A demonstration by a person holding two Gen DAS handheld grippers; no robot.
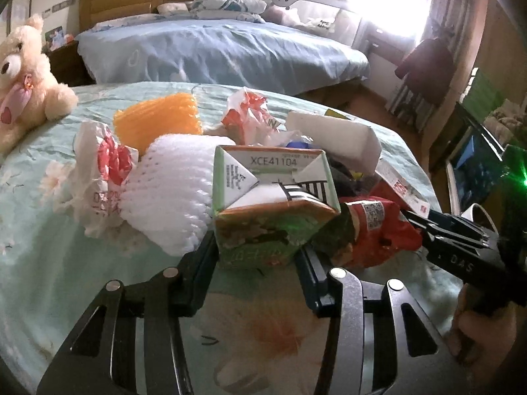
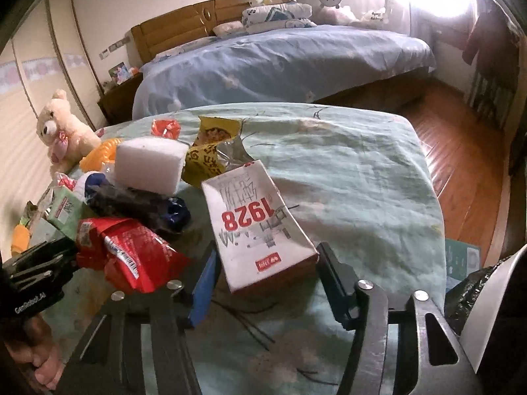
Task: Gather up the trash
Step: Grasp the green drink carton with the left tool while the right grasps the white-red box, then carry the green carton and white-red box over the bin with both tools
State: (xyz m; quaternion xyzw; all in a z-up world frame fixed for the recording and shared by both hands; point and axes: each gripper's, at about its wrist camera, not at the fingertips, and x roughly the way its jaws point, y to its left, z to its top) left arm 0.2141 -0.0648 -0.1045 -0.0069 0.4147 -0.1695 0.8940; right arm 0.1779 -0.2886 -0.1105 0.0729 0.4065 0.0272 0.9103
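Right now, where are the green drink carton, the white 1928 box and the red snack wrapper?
green drink carton (image 1: pixel 263 230), left wrist view, on its green printed side.
white 1928 box (image 2: pixel 253 227), right wrist view, on its white top face.
red snack wrapper (image 2: pixel 131 253), right wrist view, on its crumpled red middle.

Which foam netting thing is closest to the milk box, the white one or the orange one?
The white foam net. It lies right beside the carton, while the orange foam net sits farther back behind it.

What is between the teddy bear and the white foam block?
In the right wrist view, an orange foam net lies between the teddy bear and the white foam block.
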